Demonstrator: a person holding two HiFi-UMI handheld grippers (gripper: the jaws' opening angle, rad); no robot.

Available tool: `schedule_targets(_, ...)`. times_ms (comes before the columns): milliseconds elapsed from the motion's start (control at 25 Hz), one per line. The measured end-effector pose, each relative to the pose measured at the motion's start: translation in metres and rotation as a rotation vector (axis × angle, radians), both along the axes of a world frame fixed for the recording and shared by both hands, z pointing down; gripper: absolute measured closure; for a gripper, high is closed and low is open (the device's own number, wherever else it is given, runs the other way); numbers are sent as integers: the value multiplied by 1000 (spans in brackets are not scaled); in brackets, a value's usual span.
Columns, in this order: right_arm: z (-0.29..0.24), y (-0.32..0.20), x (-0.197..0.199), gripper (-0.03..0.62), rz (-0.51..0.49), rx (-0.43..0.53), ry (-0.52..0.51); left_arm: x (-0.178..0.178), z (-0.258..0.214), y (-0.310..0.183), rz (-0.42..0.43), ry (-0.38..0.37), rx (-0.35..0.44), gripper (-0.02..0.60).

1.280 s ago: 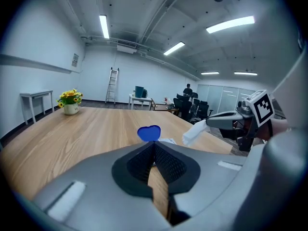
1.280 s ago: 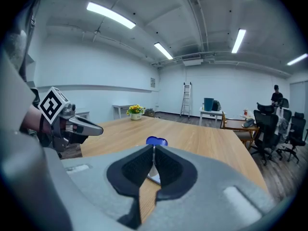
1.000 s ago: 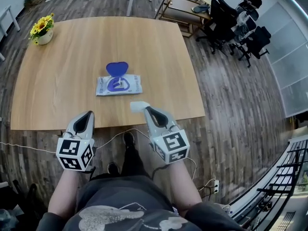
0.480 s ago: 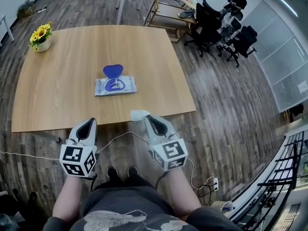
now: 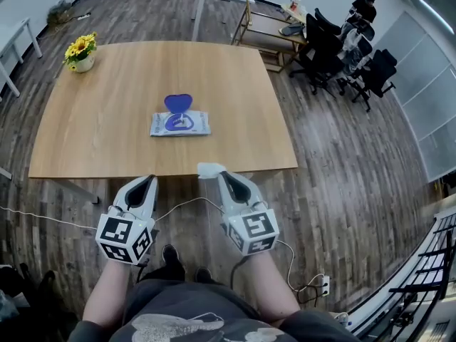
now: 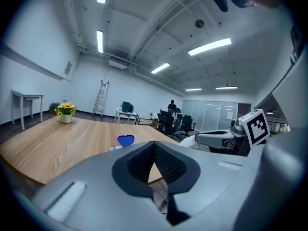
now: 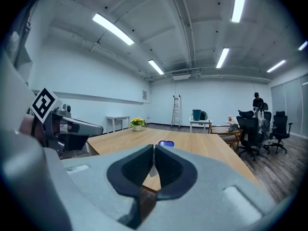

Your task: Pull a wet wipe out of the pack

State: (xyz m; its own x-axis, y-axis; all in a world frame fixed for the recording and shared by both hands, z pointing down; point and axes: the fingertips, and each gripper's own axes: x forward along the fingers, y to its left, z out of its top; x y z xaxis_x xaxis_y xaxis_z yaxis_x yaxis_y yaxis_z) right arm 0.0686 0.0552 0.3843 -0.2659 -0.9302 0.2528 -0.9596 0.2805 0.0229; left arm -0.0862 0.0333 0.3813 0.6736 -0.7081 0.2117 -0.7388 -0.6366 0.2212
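Just off the worktop's (image 5: 85, 148) near edge, right claw (image 5: 222, 176) pinched on a white wet wipe (image 5: 209, 169); left claw (image 5: 145, 182) pressed together, empty. Further out, mid-worktop, wipe pack (image 5: 180, 124) lying flat, blue lid (image 5: 178, 102) up. Probably best: grip firmly, steer the wet wipe clear of that edge.

no legible text, print on wipes pack (image 5: 180, 124) too small

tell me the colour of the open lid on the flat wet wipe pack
Blue, heart-shaped lid; clearest in the head view.
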Motion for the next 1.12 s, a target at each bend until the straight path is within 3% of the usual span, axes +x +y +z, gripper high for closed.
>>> schedule_targets(640, 8, 78, 15, 591, -113, -16, 42, 24, -5, 84, -73, -9, 0, 563)
schedule_targets(1120, 9, 111, 28, 591, -138, -10, 45, 33, -5, 115, -114, -18, 10, 563)
